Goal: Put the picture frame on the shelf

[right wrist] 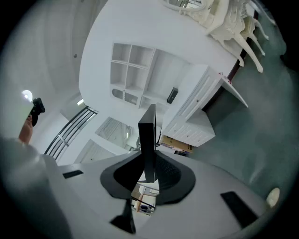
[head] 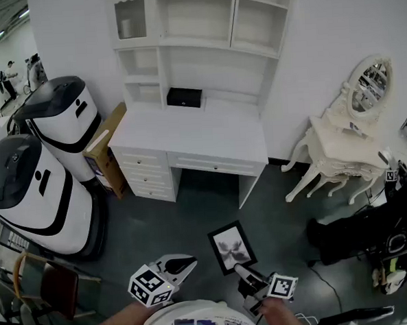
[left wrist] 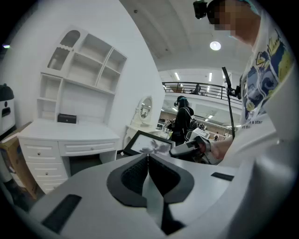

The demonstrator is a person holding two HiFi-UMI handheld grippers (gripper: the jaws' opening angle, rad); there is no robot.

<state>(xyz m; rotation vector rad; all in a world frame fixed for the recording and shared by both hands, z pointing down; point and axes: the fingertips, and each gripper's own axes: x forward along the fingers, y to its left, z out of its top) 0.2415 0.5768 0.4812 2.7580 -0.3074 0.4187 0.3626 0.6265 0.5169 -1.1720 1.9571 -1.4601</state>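
A black picture frame (head: 232, 246) with a pale flower print hangs over the grey floor, held at its lower edge by my right gripper (head: 245, 272). In the right gripper view the frame (right wrist: 148, 140) shows edge-on between the dark pads, which press on it. In the left gripper view the frame (left wrist: 148, 143) appears face-on, beyond my left gripper (left wrist: 148, 164). My left gripper (head: 184, 264), jaws together and empty, hovers just left of the frame. The white desk with its shelf hutch (head: 199, 38) stands ahead against the wall, a small black box (head: 184, 97) on the desktop.
Two large white-and-black machines (head: 36, 182) stand at the left, with a cardboard box (head: 106, 152) beside the desk. A white vanity table with an oval mirror (head: 347, 143) stands at the right. Dark gear and cables (head: 373, 241) lie on the floor at the right.
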